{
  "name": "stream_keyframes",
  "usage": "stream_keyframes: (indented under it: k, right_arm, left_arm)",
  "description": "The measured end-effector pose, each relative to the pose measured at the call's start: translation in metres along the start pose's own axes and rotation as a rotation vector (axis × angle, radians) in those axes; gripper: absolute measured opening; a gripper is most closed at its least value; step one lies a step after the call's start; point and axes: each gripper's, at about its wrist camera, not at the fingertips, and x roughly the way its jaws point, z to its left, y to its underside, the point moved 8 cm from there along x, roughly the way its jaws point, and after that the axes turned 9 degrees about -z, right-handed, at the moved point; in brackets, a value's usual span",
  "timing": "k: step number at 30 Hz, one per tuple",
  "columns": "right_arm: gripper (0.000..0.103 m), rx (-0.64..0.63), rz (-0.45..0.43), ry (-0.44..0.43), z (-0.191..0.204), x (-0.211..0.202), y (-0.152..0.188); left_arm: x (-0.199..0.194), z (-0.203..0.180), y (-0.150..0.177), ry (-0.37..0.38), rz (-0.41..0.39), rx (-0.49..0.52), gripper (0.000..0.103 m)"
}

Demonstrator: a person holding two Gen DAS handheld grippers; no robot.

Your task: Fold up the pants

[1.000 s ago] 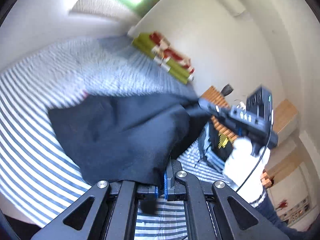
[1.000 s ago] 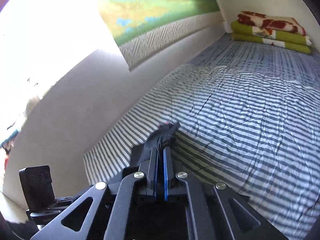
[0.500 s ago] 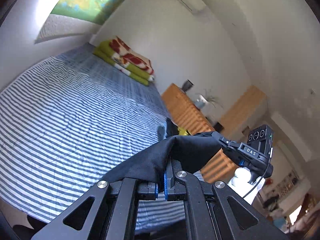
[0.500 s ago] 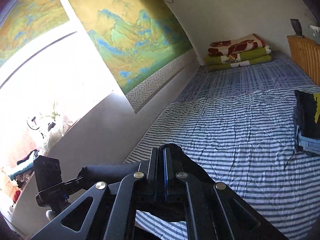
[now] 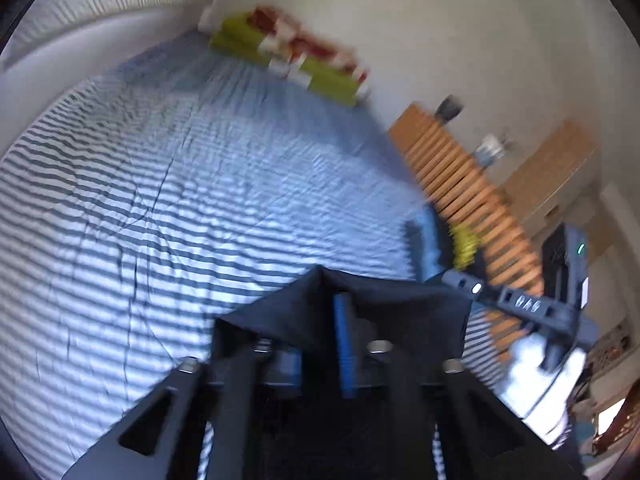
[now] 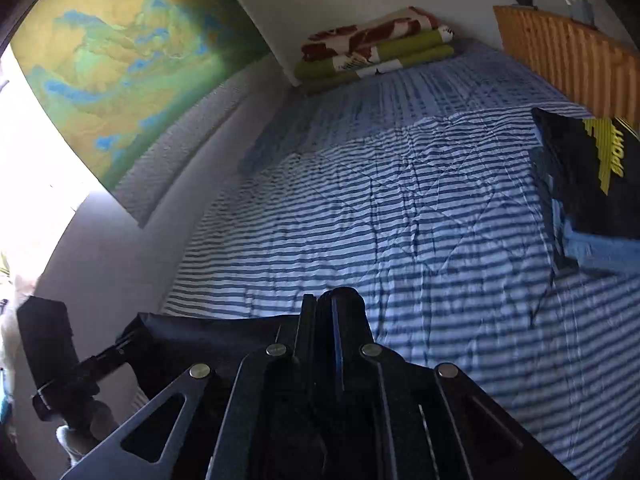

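Dark pants (image 5: 400, 316) held taut above the striped bed (image 5: 200, 200), pinched at either end: left gripper (image 5: 340, 312) clamped on one edge, right gripper (image 6: 336, 320) on the other (both level, pointing toward folded blankets (image 6: 376, 52)).

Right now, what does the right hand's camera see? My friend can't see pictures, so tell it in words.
The right gripper is shut on dark pants, held up over a blue-and-white striped bed. The left gripper pinches the pants' other end. Folded blankets lie at the far end, folded clothes on the right.
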Motion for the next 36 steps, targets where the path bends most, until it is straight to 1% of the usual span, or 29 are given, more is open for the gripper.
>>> stream_keyframes:
  k: [1,2,3,4,5,6,7,8,9,11,12,14,16,17,18,19,20,22,23,25,26,27,30,33,36]
  right_arm:
    - [0.01,0.038,0.027,0.057,-0.016,0.029,-0.013]
    - [0.012,0.1,0.041,0.096,-0.033,0.049,-0.022]
    - [0.012,0.126,0.067,0.073,-0.041,0.063,-0.028]
    - [0.012,0.128,0.072,0.057,-0.045,0.07,-0.031]
    - [0.012,0.106,0.053,0.069,-0.048,0.069,-0.034]
    - [0.012,0.061,0.04,0.072,-0.047,0.067,-0.033]
    - [0.015,0.028,0.047,0.07,-0.046,0.064,-0.028]
    - [0.017,-0.012,0.063,0.058,-0.045,0.057,-0.017]
    - [0.02,-0.024,0.078,0.052,-0.046,0.052,-0.003]
    - [0.02,-0.039,0.109,0.04,-0.054,0.041,0.027]
    - [0.02,-0.051,0.12,0.038,-0.058,0.035,0.044]
    - [0.02,-0.066,0.135,0.05,-0.068,0.018,0.082]
    - [0.02,-0.081,0.165,0.064,-0.078,0.009,0.121]
    - [0.02,-0.089,0.178,0.077,-0.079,0.002,0.138]
    - [0.02,-0.107,0.189,0.091,-0.079,-0.008,0.159]
    - [0.021,-0.114,0.197,0.099,-0.082,-0.013,0.176]
    - [0.021,-0.109,0.203,0.099,-0.084,-0.017,0.188]
    - [0.029,-0.072,0.221,0.065,-0.086,-0.03,0.216]
    - [0.031,-0.054,0.22,0.054,-0.087,-0.034,0.225]
    - [0.033,-0.024,0.204,0.039,-0.085,-0.043,0.232]
    - [0.034,-0.005,0.198,0.031,-0.085,-0.045,0.235]
    - [0.035,0.009,0.197,0.025,-0.086,-0.045,0.237]
    - [0.037,0.027,0.212,0.009,-0.083,-0.039,0.249]
    - [0.037,0.032,0.242,0.004,-0.078,-0.028,0.264]
    - [0.039,0.09,0.276,-0.056,-0.069,-0.017,0.277]
  left_arm:
    - [0.032,0.021,-0.008,-0.037,0.027,-0.055,0.026]
    - [0.053,0.036,-0.012,-0.076,0.044,-0.073,0.026]
    - [0.069,0.049,-0.014,-0.116,0.054,-0.085,0.027]
    - [0.08,0.057,-0.015,-0.122,0.065,-0.087,0.027]
    - [0.085,0.063,-0.015,-0.118,0.07,-0.093,0.027]
    - [0.085,0.065,-0.014,-0.107,0.063,-0.107,0.03]
    - [0.082,0.066,-0.01,-0.088,0.067,-0.112,0.033]
    - [0.078,0.067,-0.002,-0.078,0.075,-0.103,0.039]
    - [0.069,0.067,0.007,-0.068,0.078,-0.093,0.043]
    - [0.048,0.06,0.029,-0.032,0.108,-0.062,0.043]
    - [0.039,0.058,0.042,-0.025,0.122,-0.051,0.043]
    - [0.016,0.055,0.073,-0.012,0.146,-0.032,0.043]
    - [-0.005,0.053,0.109,-0.019,0.175,-0.015,0.044]
    - [-0.013,0.051,0.125,-0.016,0.187,-0.009,0.046]
    - [-0.021,0.049,0.145,-0.008,0.203,-0.004,0.051]
    - [-0.025,0.048,0.16,-0.009,0.214,0.0,0.054]
    - [-0.029,0.045,0.176,-0.007,0.227,0.006,0.059]
    - [-0.035,0.034,0.208,0.005,0.271,0.027,0.062]
    - [-0.037,0.029,0.221,0.017,0.285,0.035,0.064]
    - [-0.038,0.021,0.242,0.036,0.299,0.034,0.069]
    - [-0.037,0.021,0.249,0.041,0.295,0.018,0.071]
    - [-0.035,0.022,0.256,0.044,0.293,-0.008,0.072]
    - [-0.028,0.026,0.273,0.03,0.309,-0.031,0.072]
    - [-0.021,0.026,0.282,0.054,0.319,-0.056,0.072]
    - [-0.01,0.029,0.286,0.066,0.323,-0.099,0.071]
